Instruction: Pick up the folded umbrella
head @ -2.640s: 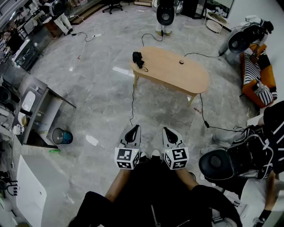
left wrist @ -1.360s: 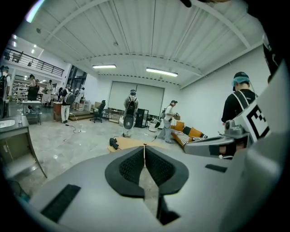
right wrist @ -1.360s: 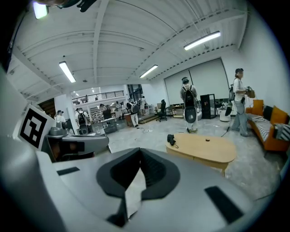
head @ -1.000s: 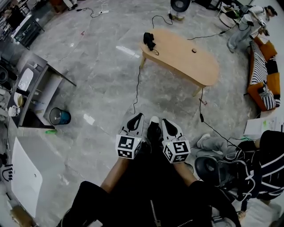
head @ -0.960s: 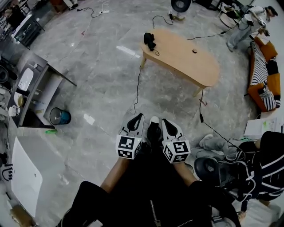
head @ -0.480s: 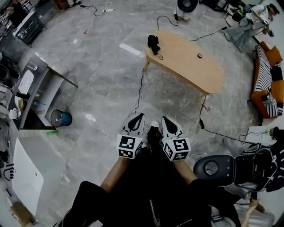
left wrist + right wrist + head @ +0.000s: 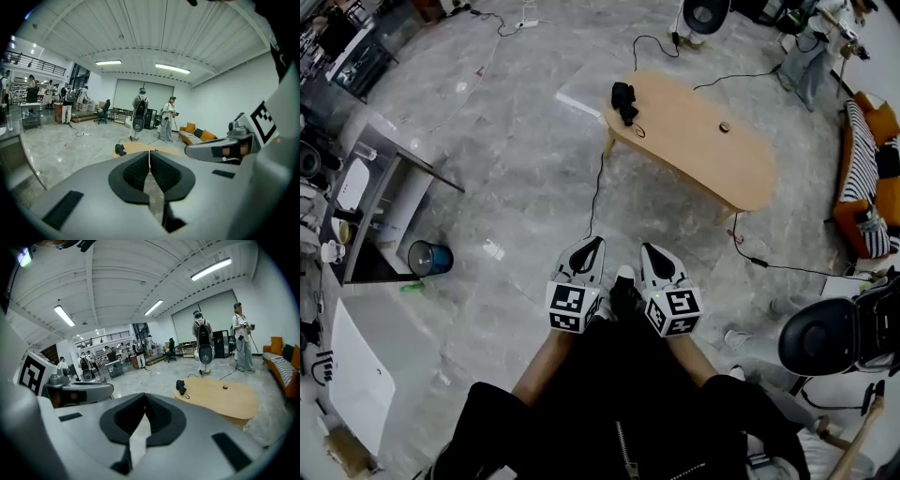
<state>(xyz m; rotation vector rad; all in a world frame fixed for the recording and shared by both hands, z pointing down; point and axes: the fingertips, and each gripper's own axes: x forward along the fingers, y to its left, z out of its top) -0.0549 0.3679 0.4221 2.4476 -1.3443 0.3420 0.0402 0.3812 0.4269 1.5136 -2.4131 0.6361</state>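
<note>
The left tongs (image 7: 591,246) and right tongs (image 7: 649,251) are pressed together, empty. The folded umbrella (image 7: 624,101) lies on the counter's (image 7: 712,159) left end, well ahead, lengthwise roughly toward the 2 tongs, neither clearly nearer.

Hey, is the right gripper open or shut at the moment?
Shut. In the right gripper view, the right gripper has its jaws touching at the tips, and nothing is held between them.
</note>
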